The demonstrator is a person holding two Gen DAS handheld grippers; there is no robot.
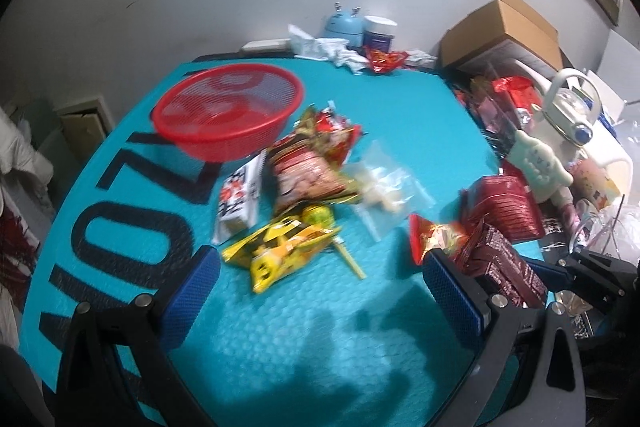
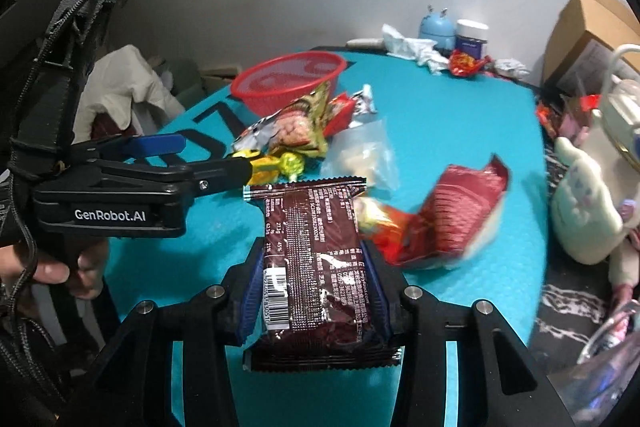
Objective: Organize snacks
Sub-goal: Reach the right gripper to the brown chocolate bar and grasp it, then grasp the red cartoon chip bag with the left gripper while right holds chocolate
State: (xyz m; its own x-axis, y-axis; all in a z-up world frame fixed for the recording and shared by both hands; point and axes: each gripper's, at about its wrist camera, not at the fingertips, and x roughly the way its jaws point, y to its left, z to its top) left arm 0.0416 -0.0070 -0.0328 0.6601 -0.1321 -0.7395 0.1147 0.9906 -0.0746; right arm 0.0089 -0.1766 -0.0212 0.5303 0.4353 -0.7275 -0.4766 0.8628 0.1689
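Right gripper (image 2: pixel 314 291) has its blue pads clamped on both long edges of a dark brown snack pack (image 2: pixel 312 259), barcode side up; the pack sits lengthwise between the fingers, its far crimped end sticking out past the tips, its near end hanging toward the camera; it looks lifted clear of the teal table mat (image 2: pixel 440 131); the grip looks about centred, so it should carry level.

Left gripper (image 1: pixel 320 279) hangs wide open over the mat, nothing between its blue pads (image 1: pixel 192 291); from the right wrist view it reaches in from the left, tips near the yellow candy bag (image 1: pixel 280 251).

Red mesh basket (image 1: pixel 228 111) sits at the far left of the mat and looks empty; the snack pile lies just beside it toward the near side: a red-and-gold bag (image 1: pixel 312 163), a white-and-red pack (image 1: pixel 238 199), a clear bag of pale pieces (image 1: pixel 384 187); further right, a red pouch (image 2: pixel 460 215), blurred, and an orange-red wrapper (image 2: pixel 380 227), well apart from the basket.

My read: the step is carrying the brown pack to the basket; keep it high enough to pass over the pile and the rim; route it behind the left gripper's tips, not across them; open the fingers only once the pack is over the basket's middle, low, so it drops flat; squeeze no harder, since the contents may crush.
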